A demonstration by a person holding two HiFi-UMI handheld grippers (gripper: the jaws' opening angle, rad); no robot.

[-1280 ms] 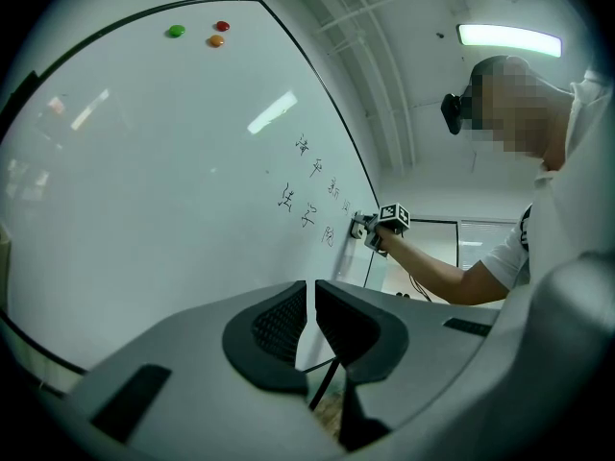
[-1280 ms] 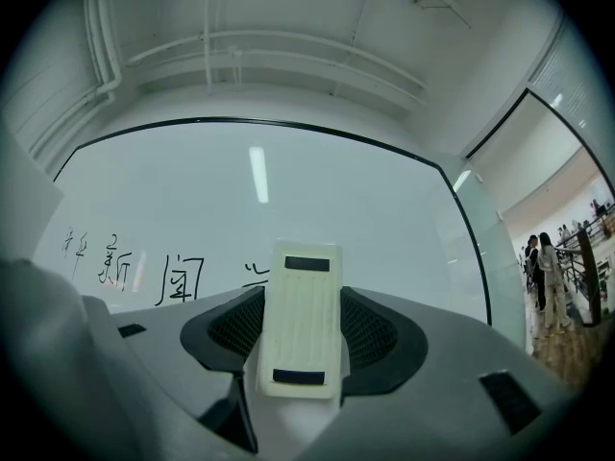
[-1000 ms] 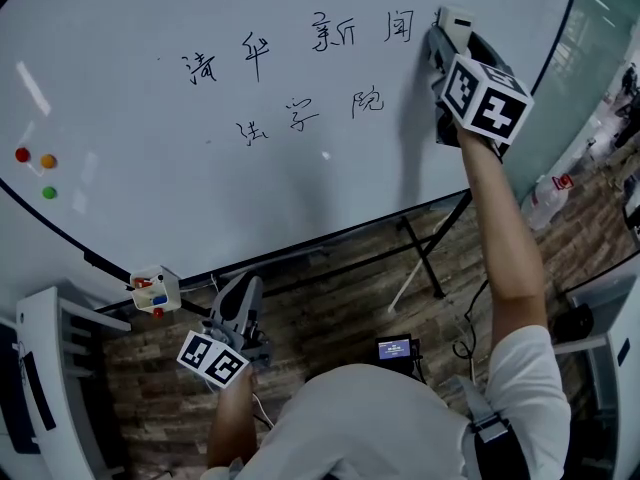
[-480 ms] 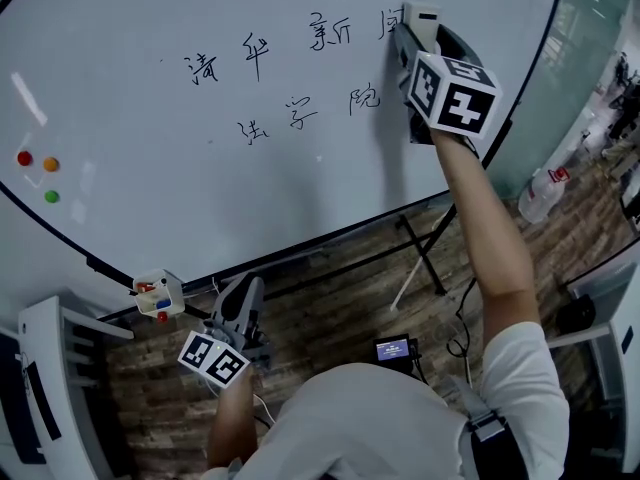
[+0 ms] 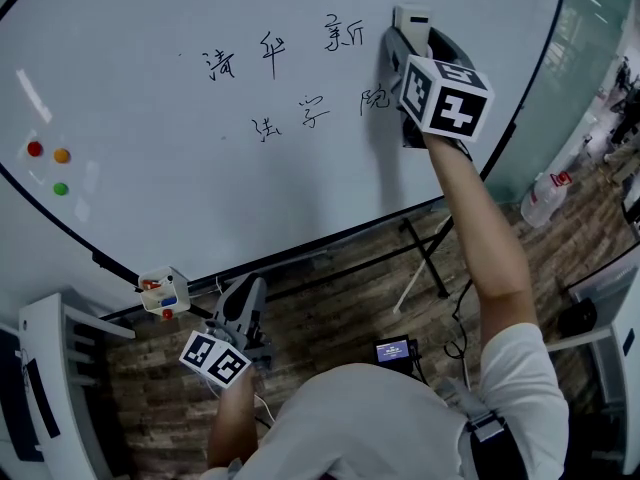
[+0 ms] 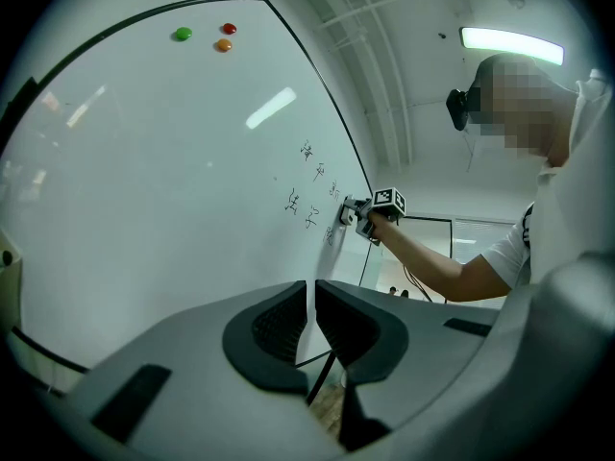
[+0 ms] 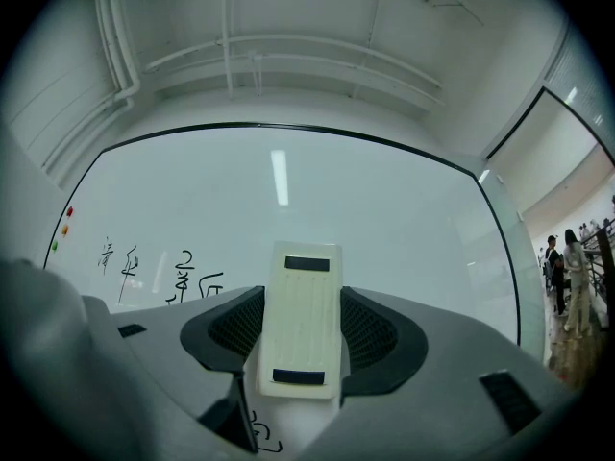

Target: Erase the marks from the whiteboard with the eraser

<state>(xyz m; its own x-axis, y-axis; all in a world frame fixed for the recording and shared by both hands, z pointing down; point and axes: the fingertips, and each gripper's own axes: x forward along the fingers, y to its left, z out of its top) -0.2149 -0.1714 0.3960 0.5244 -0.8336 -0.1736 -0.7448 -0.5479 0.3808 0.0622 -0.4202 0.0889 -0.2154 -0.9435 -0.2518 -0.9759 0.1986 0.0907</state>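
A big whiteboard (image 5: 200, 168) carries two rows of black handwritten characters (image 5: 285, 53). My right gripper (image 5: 405, 43) is shut on a cream eraser (image 5: 412, 18), pressed flat to the board at the right end of the upper row. In the right gripper view the eraser (image 7: 301, 320) sits upright between the jaws, with characters (image 7: 197, 284) just to its left and one below. My left gripper (image 5: 240, 303) hangs low below the board, its pads (image 6: 279, 327) almost touching, nothing between them.
Three round magnets (image 5: 47, 166), red, orange and green, sit at the board's left. A small holder with markers (image 5: 160, 290) hangs at the board's lower edge. The board's stand legs (image 5: 420, 258) rest on wooden floor. A glass wall (image 5: 590, 58) is to the right.
My right gripper slid the eraser leftward along the upper row. The rightmost character of that row is gone from the board. The left gripper stayed put.
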